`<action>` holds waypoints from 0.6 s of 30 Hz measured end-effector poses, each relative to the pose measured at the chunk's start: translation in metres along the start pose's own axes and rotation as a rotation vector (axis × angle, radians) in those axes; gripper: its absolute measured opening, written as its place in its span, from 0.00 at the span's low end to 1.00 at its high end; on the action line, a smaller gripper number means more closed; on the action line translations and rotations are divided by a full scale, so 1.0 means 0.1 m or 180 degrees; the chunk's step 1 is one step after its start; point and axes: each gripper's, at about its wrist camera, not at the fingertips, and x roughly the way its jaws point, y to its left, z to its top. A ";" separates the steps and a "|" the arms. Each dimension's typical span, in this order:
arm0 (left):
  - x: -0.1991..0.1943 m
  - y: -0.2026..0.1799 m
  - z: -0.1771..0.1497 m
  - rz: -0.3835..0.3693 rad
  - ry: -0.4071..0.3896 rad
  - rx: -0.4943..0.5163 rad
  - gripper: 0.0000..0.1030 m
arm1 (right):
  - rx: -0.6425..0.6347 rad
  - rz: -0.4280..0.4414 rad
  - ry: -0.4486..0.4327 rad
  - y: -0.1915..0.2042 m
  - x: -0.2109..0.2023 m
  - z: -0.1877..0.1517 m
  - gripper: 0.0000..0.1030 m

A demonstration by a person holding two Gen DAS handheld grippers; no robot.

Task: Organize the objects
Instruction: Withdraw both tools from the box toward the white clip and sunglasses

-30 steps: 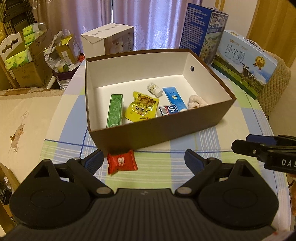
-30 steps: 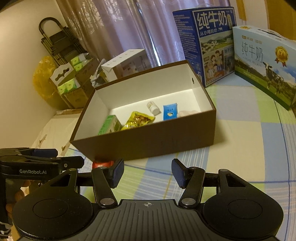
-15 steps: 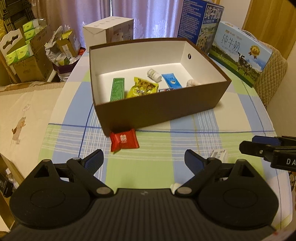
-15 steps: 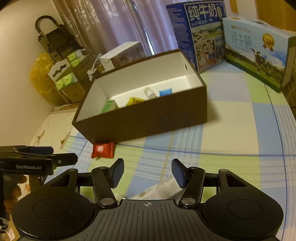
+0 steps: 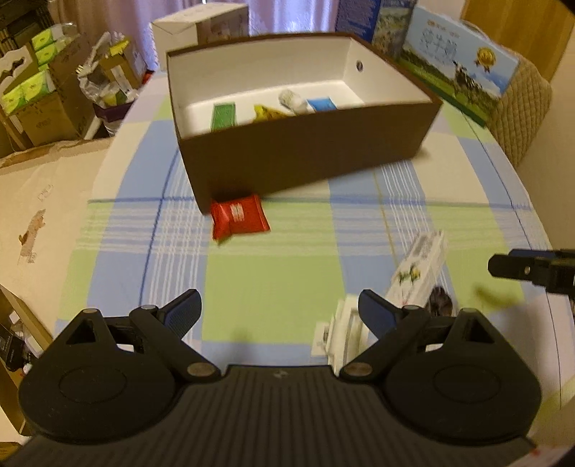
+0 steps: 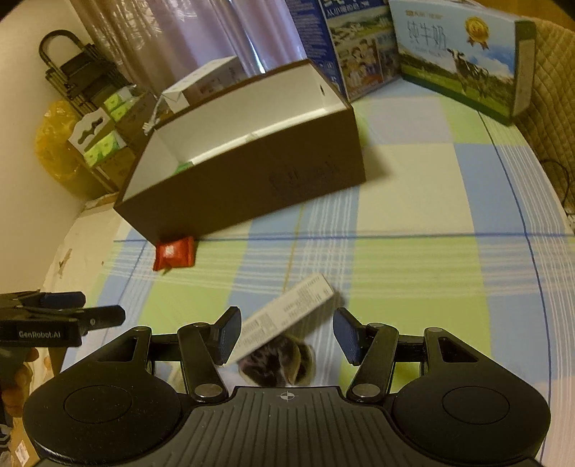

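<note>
A brown box (image 5: 305, 158) with a white inside stands on the checked tablecloth and holds a green carton (image 5: 223, 115), a yellow packet (image 5: 267, 112), a small white bottle (image 5: 291, 100) and a blue packet (image 5: 322, 104). A red packet (image 5: 239, 217) (image 6: 174, 253) lies against the box's near left corner. A long white carton (image 5: 418, 273) (image 6: 287, 312) lies nearer, beside a dark patterned item (image 6: 276, 363). My left gripper (image 5: 280, 312) is open over bare cloth. My right gripper (image 6: 287, 337) is open above the white carton's near end, and its pads do not touch the carton.
Two milk cartons (image 6: 456, 61) stand behind the brown box (image 6: 244, 179), and a white box (image 5: 201, 25) stands at the back. Cardboard boxes (image 5: 39, 100) crowd the floor to the left. A quilted chair back (image 5: 521, 118) is at the right. A small white pack (image 5: 345, 334) lies under my left gripper's right finger.
Both grippers have drawn back from the brown box toward the table's near side and sunk a little. The white carton and the patterned item have come into view beneath them.
</note>
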 end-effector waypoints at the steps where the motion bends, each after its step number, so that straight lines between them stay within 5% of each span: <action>1: 0.02 -0.01 -0.03 -0.0009 0.0026 0.0010 0.90 | 0.0005 -0.0003 0.0020 -0.01 0.00 -0.03 0.53; 18: 0.33 -0.30 -0.35 -0.0219 0.0401 0.0225 0.89 | 0.0059 -0.0036 0.0349 -0.09 0.15 -0.34 0.53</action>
